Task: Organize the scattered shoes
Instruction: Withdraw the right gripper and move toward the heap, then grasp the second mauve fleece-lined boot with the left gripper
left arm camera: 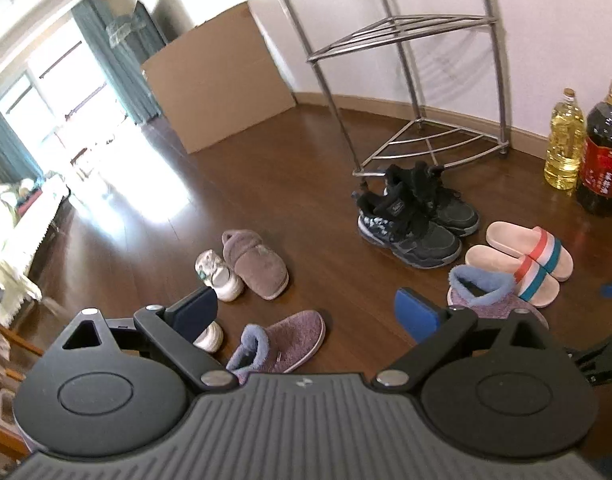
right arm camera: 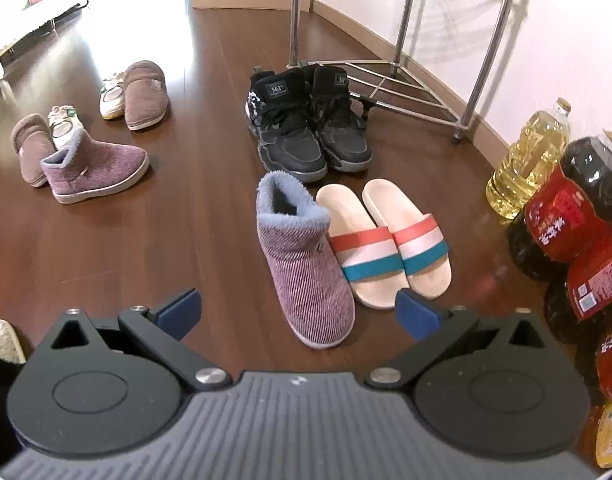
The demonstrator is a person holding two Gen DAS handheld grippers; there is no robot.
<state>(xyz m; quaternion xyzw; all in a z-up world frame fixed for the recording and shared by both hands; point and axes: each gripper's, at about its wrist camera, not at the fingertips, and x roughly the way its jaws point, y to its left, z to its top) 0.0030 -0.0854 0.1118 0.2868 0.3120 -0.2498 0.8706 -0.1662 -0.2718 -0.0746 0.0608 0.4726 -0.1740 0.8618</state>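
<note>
Purple boot upright on wood floor, just beside striped slides; matching boot well apart, over by brown slippers; black sneakers paired near metal rack. Looks light, soft, fuzzy collar squashy; best pinched at collar rim or heel. Left gripper and right gripper both spread wide, nothing between; hovering above floor, tilted steeply down.

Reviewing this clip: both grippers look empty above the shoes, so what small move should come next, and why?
Probably lower the left gripper toward the stray purple bootie. Both grippers are open and empty, its mate already stands beside the striped slides, and the black sneakers are paired, so the bootie pair looks next.
</note>
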